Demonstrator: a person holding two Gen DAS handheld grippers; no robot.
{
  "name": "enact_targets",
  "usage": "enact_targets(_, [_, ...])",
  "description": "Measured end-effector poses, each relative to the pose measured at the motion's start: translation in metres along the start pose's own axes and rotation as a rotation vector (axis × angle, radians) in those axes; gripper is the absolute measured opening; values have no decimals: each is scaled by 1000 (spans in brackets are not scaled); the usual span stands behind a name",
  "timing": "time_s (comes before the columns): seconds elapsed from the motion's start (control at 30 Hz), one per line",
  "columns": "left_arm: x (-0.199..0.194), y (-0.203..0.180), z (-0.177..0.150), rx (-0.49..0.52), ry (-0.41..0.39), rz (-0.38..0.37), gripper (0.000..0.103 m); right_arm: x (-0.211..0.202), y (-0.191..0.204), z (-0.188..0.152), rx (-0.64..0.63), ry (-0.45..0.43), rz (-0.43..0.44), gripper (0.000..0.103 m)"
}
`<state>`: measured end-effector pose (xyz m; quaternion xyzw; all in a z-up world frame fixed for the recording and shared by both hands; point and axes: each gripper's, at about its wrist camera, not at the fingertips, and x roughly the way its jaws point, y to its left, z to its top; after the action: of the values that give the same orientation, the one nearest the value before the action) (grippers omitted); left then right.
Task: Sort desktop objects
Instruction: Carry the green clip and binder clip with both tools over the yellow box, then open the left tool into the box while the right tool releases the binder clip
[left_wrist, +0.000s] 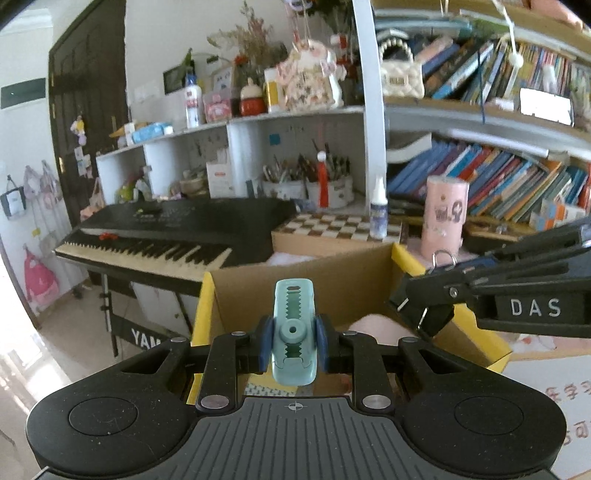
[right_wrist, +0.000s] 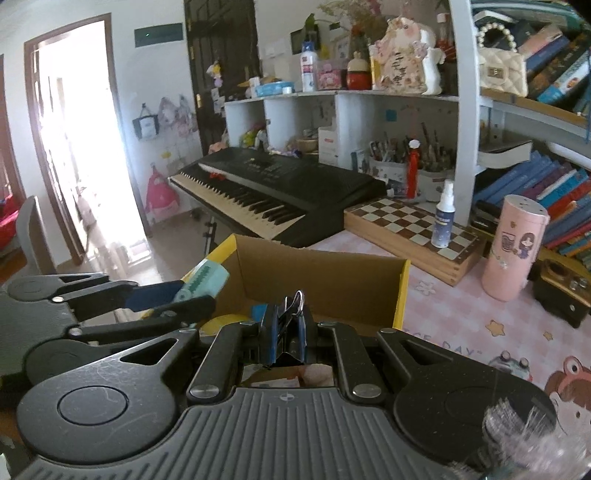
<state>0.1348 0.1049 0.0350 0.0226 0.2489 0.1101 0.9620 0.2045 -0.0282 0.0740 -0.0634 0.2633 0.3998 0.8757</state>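
Note:
My left gripper (left_wrist: 293, 343) is shut on a teal correction-tape dispenser (left_wrist: 294, 332), held upright between the blue pads over an open cardboard box (left_wrist: 295, 280) with yellow flaps. My right gripper (right_wrist: 286, 341) is shut on a black binder clip (right_wrist: 287, 332) whose wire loops stick up, above the near edge of the same box (right_wrist: 332, 273). In the left wrist view the right gripper (left_wrist: 417, 314) comes in from the right over the box with the clip's loop (left_wrist: 443, 258) showing. In the right wrist view the left gripper (right_wrist: 177, 299) with the teal dispenser (right_wrist: 205, 280) sits at the box's left flap.
A chessboard box (right_wrist: 413, 229) with a spray bottle (right_wrist: 443, 218) on it lies behind the cardboard box. A pink cylinder (right_wrist: 515, 247) stands to the right on the pink desk mat (right_wrist: 461, 314). A keyboard piano (right_wrist: 277, 192) is at the left, shelves with books behind.

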Motion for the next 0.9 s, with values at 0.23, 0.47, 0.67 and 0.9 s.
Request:
enact_targets(0.23, [27,-6,-8,23,79,11,23,28,-6,-2,-80,57,41,10])
enact_targets(0.47, [48,-6,-15,43,146,9,23,55,-10,-4,-157,133,95,10])
enact_targets(0.67, [54,-9,-13,66,137,5,23,73,-13,-7,-183,194,126,10])
enact_targets(0.9, [62,-12,-13,94,150,18,23,89,-17,-8,-196,235,166,10])
